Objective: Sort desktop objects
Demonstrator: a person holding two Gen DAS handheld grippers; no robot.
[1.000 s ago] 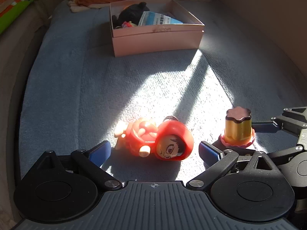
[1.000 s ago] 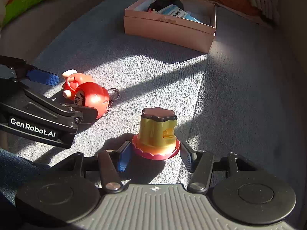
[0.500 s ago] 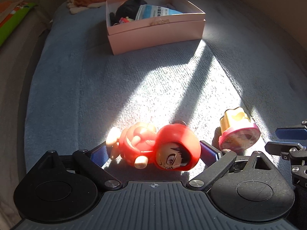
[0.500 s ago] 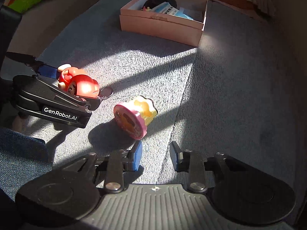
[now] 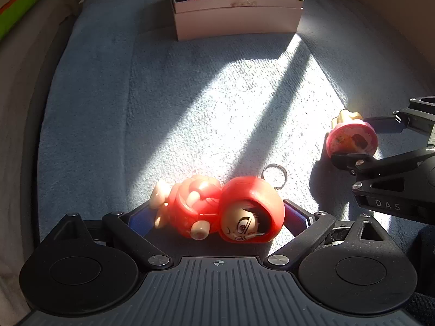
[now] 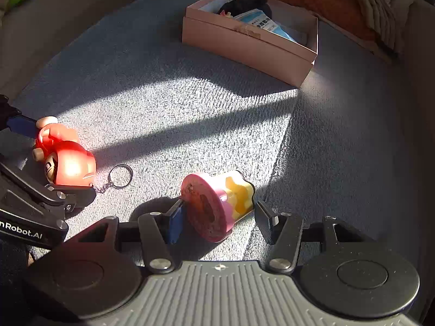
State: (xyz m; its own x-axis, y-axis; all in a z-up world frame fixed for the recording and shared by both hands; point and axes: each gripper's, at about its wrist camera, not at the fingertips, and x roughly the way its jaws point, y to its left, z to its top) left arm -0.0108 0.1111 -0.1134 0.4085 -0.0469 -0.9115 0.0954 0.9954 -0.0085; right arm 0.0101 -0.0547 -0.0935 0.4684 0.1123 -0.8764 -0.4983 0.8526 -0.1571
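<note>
The little pudding toy (image 6: 217,206) has been knocked onto its side on the grey-blue blanket (image 6: 190,108) since a second ago, so it'll need regrabbing — the right gripper (image 6: 217,217), angled steeply down, is straddling it with jaws reopening, while the red hooded figure (image 5: 225,212) is bracketed by the left gripper (image 5: 217,217), contact unclear.
</note>
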